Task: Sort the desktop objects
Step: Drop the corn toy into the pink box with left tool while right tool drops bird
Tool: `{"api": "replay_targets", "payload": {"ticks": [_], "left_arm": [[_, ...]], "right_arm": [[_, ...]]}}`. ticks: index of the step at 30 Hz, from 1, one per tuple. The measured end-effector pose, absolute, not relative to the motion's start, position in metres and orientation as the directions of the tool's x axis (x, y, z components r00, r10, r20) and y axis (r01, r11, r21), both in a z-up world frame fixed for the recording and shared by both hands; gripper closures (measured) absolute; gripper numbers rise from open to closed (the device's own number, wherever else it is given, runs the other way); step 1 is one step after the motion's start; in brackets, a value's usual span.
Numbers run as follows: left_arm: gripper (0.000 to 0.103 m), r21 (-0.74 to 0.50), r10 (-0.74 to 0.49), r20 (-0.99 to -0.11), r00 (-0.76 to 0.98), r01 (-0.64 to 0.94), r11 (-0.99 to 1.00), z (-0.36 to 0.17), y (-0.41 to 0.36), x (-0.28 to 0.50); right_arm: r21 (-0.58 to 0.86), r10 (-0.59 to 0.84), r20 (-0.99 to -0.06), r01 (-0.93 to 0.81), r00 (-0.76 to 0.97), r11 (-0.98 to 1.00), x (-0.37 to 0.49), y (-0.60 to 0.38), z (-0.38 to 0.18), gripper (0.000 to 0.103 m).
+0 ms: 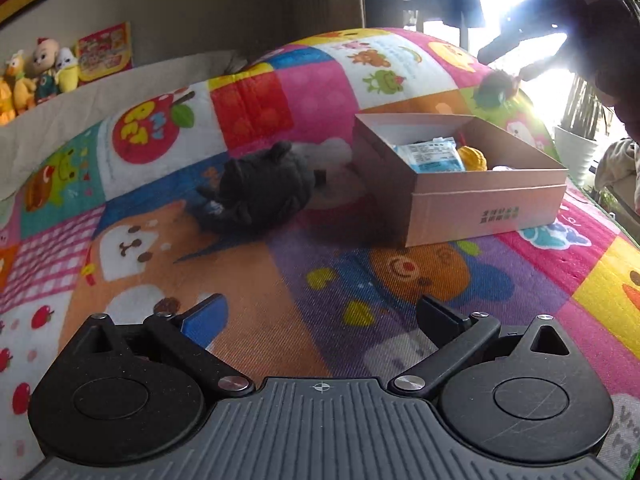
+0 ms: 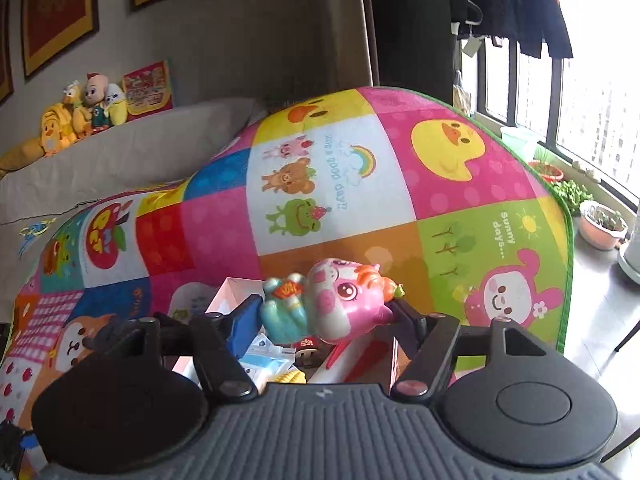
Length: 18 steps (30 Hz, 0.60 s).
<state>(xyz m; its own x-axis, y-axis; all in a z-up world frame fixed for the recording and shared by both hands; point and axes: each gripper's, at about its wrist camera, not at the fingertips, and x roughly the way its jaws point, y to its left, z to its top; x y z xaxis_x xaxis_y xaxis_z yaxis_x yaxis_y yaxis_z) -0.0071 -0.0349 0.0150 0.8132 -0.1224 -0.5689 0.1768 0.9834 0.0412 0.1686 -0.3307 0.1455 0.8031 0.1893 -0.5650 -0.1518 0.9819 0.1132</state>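
Note:
My left gripper point(image 1: 320, 308) is open wide above the colourful play mat point(image 1: 280, 264), with nothing between its fingers. A black plush toy point(image 1: 260, 188) lies on the mat ahead of it, to the left of an open cardboard box point(image 1: 480, 208). A blue packet point(image 1: 432, 156) and a yellow object point(image 1: 474, 158) lie in the box. My right gripper point(image 2: 328, 312) is shut on a pink pig toy point(image 2: 336, 300) with a teal body, held sideways above the box point(image 2: 228, 292). The left wrist view shows that gripper point(image 1: 500, 68) backlit beyond the box.
The mat point(image 2: 400, 220) covers a raised surface with a green edge at the right. Several plush toys point(image 2: 84, 112) and a red picture box point(image 2: 148, 88) line a grey sofa back. Plant pots point(image 2: 604, 224) stand by the window.

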Motion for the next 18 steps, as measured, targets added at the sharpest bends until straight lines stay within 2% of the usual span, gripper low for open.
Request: {"api": "replay_targets", "payload": {"ticks": [4,6,8,9,14,18], "left_arm": [[0.000,-0.009,-0.137,-0.593,0.793,0.164,0.986,0.008,-0.025,-0.007],[0.000,-0.025,-0.137,-0.590,0.796,0.152,0.988,0.008,-0.023,-0.006],[0.000,-0.030,-0.136,-0.602,0.787,0.148,0.988,0.006,-0.023,-0.004],[0.000,-0.033,-0.141,-0.604,0.785,0.152,0.988,0.006,-0.024,-0.004],[0.000,-0.035,-0.140,-0.586,0.798,0.147,0.988,0.007,-0.022,-0.009],[0.000,-0.041,-0.132,-0.588,0.798,0.133,0.990,0.007,-0.021,-0.008]], "right_arm": [[0.125,0.180,-0.601,-0.130,0.779,0.984,0.180,-0.324,0.128,0.030],[0.108,0.161,-0.621,-0.120,0.767,0.987,0.181,-0.320,0.120,0.035],[0.079,0.130,-0.664,-0.104,0.736,0.991,0.184,-0.316,0.109,0.061],[0.072,0.120,-0.685,-0.098,0.718,0.993,0.186,-0.314,0.102,0.063],[0.100,0.145,-0.753,-0.107,0.642,0.989,0.187,-0.304,0.068,0.067],[0.171,0.236,-0.734,-0.162,0.637,0.972,0.179,-0.300,0.071,0.068]]}}
